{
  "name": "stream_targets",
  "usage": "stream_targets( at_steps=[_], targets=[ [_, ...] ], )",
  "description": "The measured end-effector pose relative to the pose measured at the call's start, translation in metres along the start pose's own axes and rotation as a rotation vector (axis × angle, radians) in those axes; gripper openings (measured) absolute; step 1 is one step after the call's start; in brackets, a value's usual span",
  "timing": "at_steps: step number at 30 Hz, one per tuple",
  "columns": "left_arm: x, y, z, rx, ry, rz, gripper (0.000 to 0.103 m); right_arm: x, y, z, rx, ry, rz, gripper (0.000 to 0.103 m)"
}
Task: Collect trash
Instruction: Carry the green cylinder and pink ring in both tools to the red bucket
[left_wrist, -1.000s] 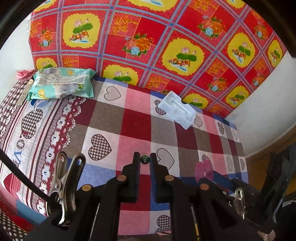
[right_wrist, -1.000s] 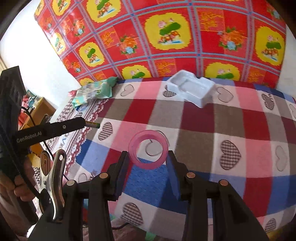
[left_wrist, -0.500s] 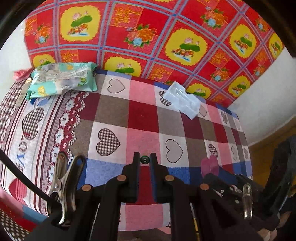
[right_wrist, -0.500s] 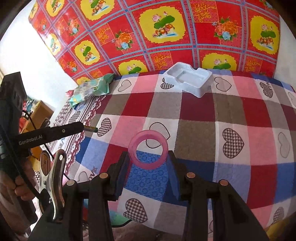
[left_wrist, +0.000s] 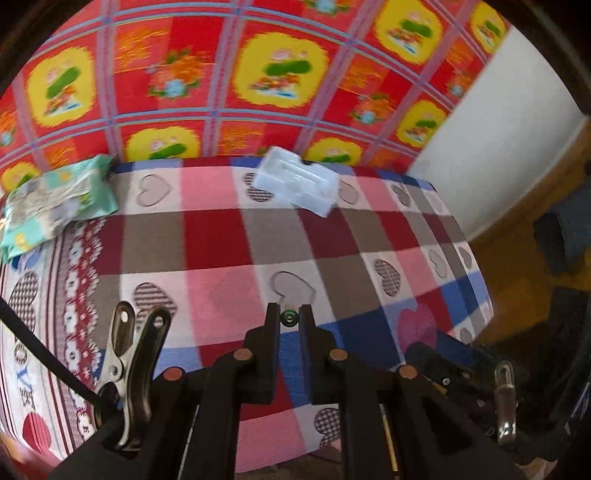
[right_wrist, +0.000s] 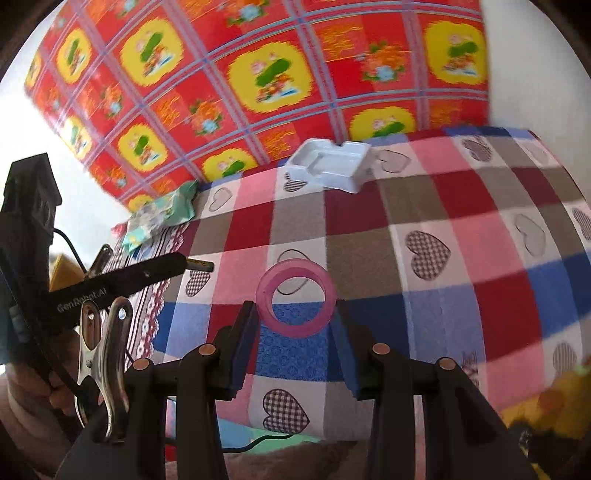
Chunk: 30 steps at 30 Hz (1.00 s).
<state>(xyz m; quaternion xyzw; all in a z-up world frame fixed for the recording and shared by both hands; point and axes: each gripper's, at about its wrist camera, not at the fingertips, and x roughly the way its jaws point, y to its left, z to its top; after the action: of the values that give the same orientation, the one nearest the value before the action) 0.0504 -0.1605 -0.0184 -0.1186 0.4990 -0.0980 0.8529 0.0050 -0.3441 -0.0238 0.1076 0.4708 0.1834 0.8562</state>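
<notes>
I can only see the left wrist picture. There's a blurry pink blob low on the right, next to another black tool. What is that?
Observer: It is a pink ring, an open hoop. The right gripper holds it by its sides between its two fingers.
Visitor: And who holds the tool that I look along?
Observer: A person. In the right wrist view the left hand is wrapped around its handle, at the left edge.
Visitor: Does the little green thing in front of me stick out?
Observer: Yes. Seen from the side, the small round piece pokes out past the tips of the left gripper, which is shut on it.
</notes>
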Motion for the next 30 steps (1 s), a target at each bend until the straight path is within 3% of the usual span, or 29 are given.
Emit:
stream_targets(
  at_steps=[12,21,30],
  targets=[
    [0.012,-0.073,0.001,0.157,0.017,-0.077,0.010,-0.044,-0.047,-0.029,0.151,-0.086,-0.078,0.042],
    [0.024,-0.147,-0.011,0.194,0.025,-0.092,0.010,-0.080,-0.091,-0.044,0.155,-0.113,-0.095,0.042],
    [0.040,-0.226,-0.027,0.203,0.028,-0.083,0.010,-0.118,-0.160,-0.054,0.173,-0.123,-0.078,0.042]
  ],
)
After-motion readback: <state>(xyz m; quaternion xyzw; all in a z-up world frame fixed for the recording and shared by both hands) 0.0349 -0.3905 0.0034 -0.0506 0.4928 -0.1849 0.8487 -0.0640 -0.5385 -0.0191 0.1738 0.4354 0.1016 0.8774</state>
